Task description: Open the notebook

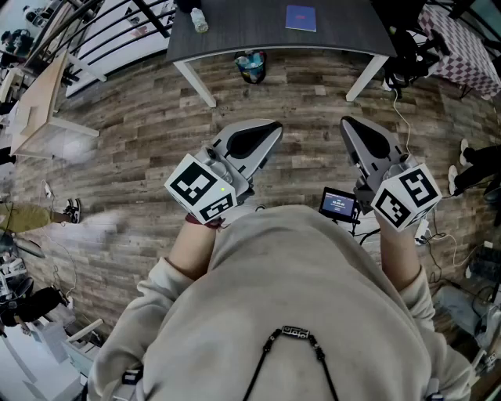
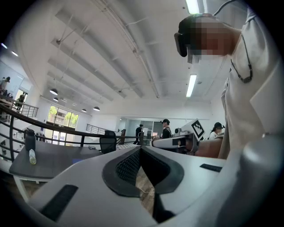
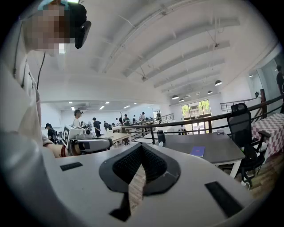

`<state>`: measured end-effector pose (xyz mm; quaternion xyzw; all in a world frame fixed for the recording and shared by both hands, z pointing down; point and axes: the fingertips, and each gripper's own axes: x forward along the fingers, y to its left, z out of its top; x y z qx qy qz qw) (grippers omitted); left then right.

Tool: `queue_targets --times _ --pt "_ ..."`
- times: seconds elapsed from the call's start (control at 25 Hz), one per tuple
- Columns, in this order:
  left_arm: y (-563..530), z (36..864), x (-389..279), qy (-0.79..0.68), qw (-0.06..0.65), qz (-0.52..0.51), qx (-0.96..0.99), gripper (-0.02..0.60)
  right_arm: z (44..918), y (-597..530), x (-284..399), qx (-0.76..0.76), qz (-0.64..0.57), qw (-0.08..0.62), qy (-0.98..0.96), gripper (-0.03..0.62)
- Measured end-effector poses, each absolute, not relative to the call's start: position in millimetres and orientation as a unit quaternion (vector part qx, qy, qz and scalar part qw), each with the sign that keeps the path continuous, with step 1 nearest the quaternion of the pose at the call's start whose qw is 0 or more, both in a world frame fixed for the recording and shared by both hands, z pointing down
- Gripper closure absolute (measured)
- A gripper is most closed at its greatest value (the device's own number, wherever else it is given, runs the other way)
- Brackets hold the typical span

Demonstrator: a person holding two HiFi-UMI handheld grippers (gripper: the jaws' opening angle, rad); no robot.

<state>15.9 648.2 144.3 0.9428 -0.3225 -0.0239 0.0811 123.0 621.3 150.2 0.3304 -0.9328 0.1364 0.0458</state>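
A small blue notebook (image 1: 301, 17) lies shut on a dark grey table (image 1: 235, 35) at the far end of the wooden floor. It also shows in the right gripper view as the notebook (image 3: 198, 151) on the table top. Both grippers are held close to the person's chest, well short of the table. My left gripper (image 1: 274, 125) points forward with its jaws together and nothing between them; its tips meet in the left gripper view (image 2: 141, 147). My right gripper (image 1: 348, 123) is likewise shut and empty, its tips (image 3: 142, 145) touching.
A clear bottle (image 1: 199, 19) stands on the table's left part and a bin (image 1: 251, 66) sits under it. A black office chair (image 3: 242, 128) and a checkered cloth (image 1: 462, 39) are at the right. Metal railings (image 1: 117, 31) run at the left. Cables lie on the floor at the right.
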Motion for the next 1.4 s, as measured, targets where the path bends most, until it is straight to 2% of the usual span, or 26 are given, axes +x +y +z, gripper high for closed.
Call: queue_targets --times 0.76,1.08,1.4 --pt "608.5 165.1 67.6 -0.344 0.117 -0.016 0.932 0.575 177.7 575.0 202.4 0.337 0.183 -0.012 -0.923 0.579" --pt "583.3 170.6 79.3 -0.342 0.082 0.017 0.936 0.575 182.9 550.5 203.3 0.332 0.192 -0.009 -0.923 0.579" --pt "517.0 188.7 59.8 -0.294 0.101 0.009 0.951 0.575 170.2 481.1 170.2 0.342 0.225 -0.040 -0.911 0.579"
